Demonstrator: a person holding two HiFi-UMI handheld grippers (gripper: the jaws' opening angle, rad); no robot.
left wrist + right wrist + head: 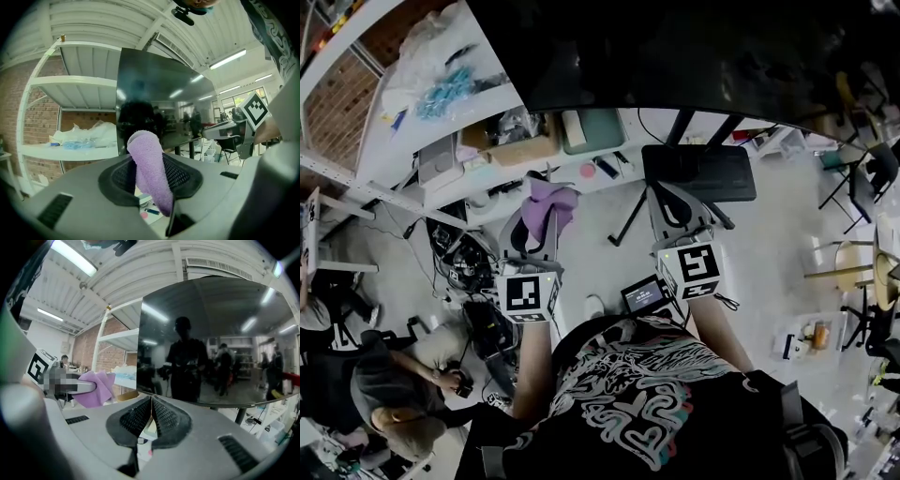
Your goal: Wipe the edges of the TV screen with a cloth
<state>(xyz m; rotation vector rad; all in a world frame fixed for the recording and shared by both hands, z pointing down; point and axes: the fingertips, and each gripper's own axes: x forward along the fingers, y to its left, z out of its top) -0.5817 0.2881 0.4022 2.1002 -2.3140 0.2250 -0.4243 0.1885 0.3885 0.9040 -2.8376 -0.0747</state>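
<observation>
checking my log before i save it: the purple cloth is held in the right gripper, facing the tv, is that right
Not quite. The cloth is held in the left gripper, not the right one. The left gripper view shows its jaws shut on the cloth, facing the TV. The right gripper has its jaws together on nothing, as its own view shows.

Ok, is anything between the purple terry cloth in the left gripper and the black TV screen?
Nothing shows there. In the left gripper view the purple terry cloth rises directly before the black TV screen; contact cannot be judged.
</observation>
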